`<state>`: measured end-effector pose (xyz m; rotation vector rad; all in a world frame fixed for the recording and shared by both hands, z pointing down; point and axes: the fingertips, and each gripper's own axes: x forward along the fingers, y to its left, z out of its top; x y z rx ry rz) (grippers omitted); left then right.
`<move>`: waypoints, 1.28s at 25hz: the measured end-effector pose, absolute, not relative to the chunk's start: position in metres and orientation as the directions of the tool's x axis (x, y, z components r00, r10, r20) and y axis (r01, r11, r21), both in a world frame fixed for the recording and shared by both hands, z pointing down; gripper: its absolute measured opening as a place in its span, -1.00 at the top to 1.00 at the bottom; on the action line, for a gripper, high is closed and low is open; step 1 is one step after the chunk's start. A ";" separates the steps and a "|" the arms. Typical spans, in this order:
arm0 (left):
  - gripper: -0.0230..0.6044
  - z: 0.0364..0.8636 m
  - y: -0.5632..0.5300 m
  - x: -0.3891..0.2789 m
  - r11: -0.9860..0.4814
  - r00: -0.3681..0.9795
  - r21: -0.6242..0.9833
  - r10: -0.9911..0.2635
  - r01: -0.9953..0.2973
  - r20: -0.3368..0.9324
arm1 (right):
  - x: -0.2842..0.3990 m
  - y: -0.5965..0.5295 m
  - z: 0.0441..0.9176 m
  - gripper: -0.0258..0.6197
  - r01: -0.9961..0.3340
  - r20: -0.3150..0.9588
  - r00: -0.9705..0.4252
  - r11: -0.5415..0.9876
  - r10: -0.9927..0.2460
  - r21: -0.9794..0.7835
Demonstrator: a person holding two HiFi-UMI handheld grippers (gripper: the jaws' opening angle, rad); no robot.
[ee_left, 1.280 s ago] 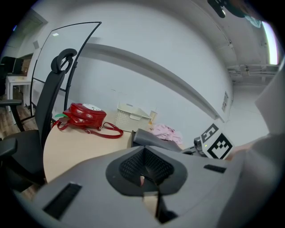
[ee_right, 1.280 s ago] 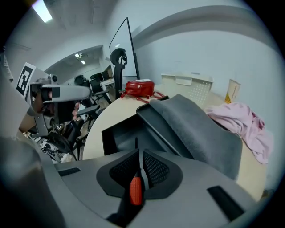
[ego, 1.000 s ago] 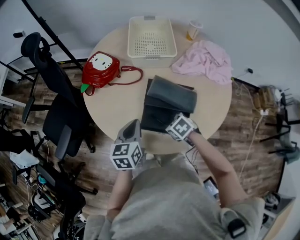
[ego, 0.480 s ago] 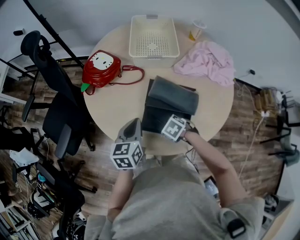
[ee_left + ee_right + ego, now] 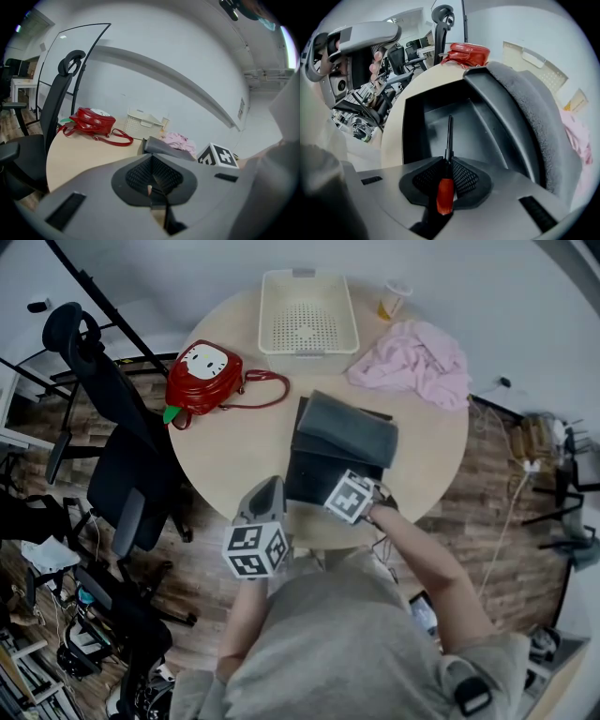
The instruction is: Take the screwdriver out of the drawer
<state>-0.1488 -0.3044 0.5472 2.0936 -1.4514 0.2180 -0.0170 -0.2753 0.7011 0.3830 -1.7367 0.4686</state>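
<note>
A round, pale wooden desk (image 5: 234,446) carries everything. At its far edge stands a cream perforated basket (image 5: 307,351), with a small yellowish cup (image 5: 391,298) just beside it on the right. A crumpled pink cloth (image 5: 412,362) lies near the right edge, and a red bag (image 5: 202,378) with a trailing strap lies on the left. In the middle sits a dark grey drawer unit (image 5: 342,432), its drawer (image 5: 309,479) pulled open toward the near edge.

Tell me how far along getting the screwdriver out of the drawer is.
Done: the drawer stands open on the table. In hand: the right gripper reaches down into it, jaws closing on the screwdriver at its red handle, the shaft pointing into the drawer. Left to do: lift the screwdriver clear of the drawer. The left gripper, jaws together and empty, hovers at the table's near edge.
</note>
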 end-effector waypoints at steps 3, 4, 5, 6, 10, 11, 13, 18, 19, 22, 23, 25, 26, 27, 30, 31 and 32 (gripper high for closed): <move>0.93 0.545 -0.300 -0.149 -0.253 0.403 0.361 -0.804 -0.898 0.438 | -0.014 -0.277 0.697 0.75 -0.503 0.979 -0.202 0.860 -0.029 -0.079; 0.93 0.544 -0.299 -0.150 -0.257 0.405 0.360 -0.803 -0.897 0.436 | -0.014 -0.278 0.694 0.75 -0.511 0.977 -0.209 0.857 -0.040 -0.074; 0.93 0.544 -0.297 -0.150 -0.261 0.409 0.359 -0.802 -0.896 0.435 | -0.016 -0.279 0.691 0.75 -0.517 0.973 -0.224 0.853 -0.054 -0.072; 0.93 0.543 -0.295 -0.150 -0.266 0.412 0.359 -0.801 -0.895 0.434 | -0.019 -0.279 0.687 0.75 -0.524 0.967 -0.247 0.849 -0.069 -0.074; 0.93 0.541 -0.284 -0.151 -0.286 0.429 0.359 -0.795 -0.888 0.428 | -0.020 -0.280 0.670 0.75 -0.551 0.945 -0.288 0.834 -0.158 -0.028; 0.93 0.540 -0.280 -0.151 -0.293 0.434 0.357 -0.794 -0.887 0.426 | -0.018 -0.280 0.665 0.75 -0.561 0.940 -0.285 0.828 -0.188 -0.004; 0.93 0.538 -0.273 -0.149 -0.307 0.443 0.351 -0.790 -0.884 0.423 | -0.017 -0.279 0.653 0.75 -0.589 0.919 -0.307 0.808 -0.246 0.019; 0.93 0.531 -0.256 -0.143 -0.335 0.457 0.336 -0.788 -0.880 0.413 | -0.010 -0.280 0.616 0.75 -0.665 0.845 -0.348 0.742 -0.405 0.082; 0.93 0.530 -0.251 -0.142 -0.335 0.456 0.333 -0.789 -0.881 0.412 | -0.009 -0.278 0.609 0.75 -0.682 0.828 -0.364 0.728 -0.427 0.076; 0.93 0.527 -0.239 -0.138 -0.329 0.446 0.327 -0.797 -0.886 0.407 | -0.008 -0.269 0.588 0.75 -0.717 0.766 -0.418 0.695 -0.489 0.052; 0.93 0.526 -0.236 -0.135 -0.326 0.442 0.324 -0.800 -0.888 0.406 | -0.008 -0.265 0.581 0.75 -0.724 0.743 -0.435 0.688 -0.509 0.048; 0.93 0.524 -0.229 -0.129 -0.321 0.434 0.319 -0.806 -0.892 0.403 | -0.006 -0.256 0.567 0.75 -0.736 0.697 -0.468 0.676 -0.544 0.034; 0.93 0.522 -0.224 -0.124 -0.319 0.430 0.315 -0.808 -0.894 0.402 | -0.005 -0.251 0.560 0.75 -0.742 0.675 -0.482 0.669 -0.559 0.024; 0.93 0.521 -0.219 -0.119 -0.317 0.427 0.312 -0.810 -0.895 0.401 | -0.002 -0.245 0.553 0.75 -0.748 0.654 -0.494 0.663 -0.573 0.016; 0.93 0.517 -0.199 -0.104 -0.304 0.412 0.307 -0.818 -0.902 0.401 | 0.009 -0.224 0.534 0.75 -0.763 0.594 -0.523 0.646 -0.612 -0.006; 0.93 0.516 -0.192 -0.097 -0.299 0.408 0.308 -0.820 -0.903 0.400 | 0.015 -0.216 0.529 0.75 -0.767 0.577 -0.529 0.641 -0.622 -0.012; 0.93 0.515 -0.183 -0.089 -0.296 0.407 0.311 -0.822 -0.903 0.399 | 0.022 -0.207 0.526 0.75 -0.770 0.564 -0.534 0.638 -0.630 -0.015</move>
